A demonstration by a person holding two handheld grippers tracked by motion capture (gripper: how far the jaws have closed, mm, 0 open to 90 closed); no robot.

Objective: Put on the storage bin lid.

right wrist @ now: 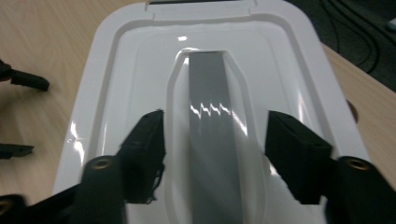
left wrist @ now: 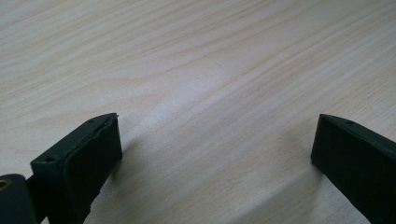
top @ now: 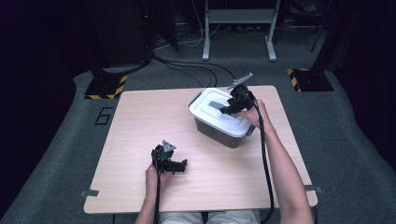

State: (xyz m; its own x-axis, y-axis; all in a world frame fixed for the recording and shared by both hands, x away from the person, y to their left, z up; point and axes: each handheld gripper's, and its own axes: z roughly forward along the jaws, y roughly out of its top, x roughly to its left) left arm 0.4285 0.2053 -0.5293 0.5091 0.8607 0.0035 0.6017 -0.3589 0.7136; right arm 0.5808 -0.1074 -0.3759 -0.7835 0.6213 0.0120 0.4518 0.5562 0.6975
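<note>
Hovering over the white lid (top: 219, 112) of a grey storage box (top: 218, 132), the right gripper (top: 226, 110) has its fingers (right wrist: 145, 140) spread to either side of the grey handle (right wrist: 211, 126) that lies flat in the lid's recess; in the right gripper view one finger stands on each side of that handle, both released and clasping nothing, with the handle between them. The box sits on the far right part of the light wooden desk (top: 140, 121), turned at an angle to the desk's edges, its lid on. The person's right hand (top: 254, 114) holds that gripper from the box's right side, the black cable trailing back along the forearm. The left gripper (top: 181, 165) rests low over the near middle of the desk, well apart from the box, held by the left hand (top: 156, 172). In the left gripper view its fingers (left wrist: 88, 154) are wide open above bare wood grain (left wrist: 210, 93), with nothing between them.
</note>
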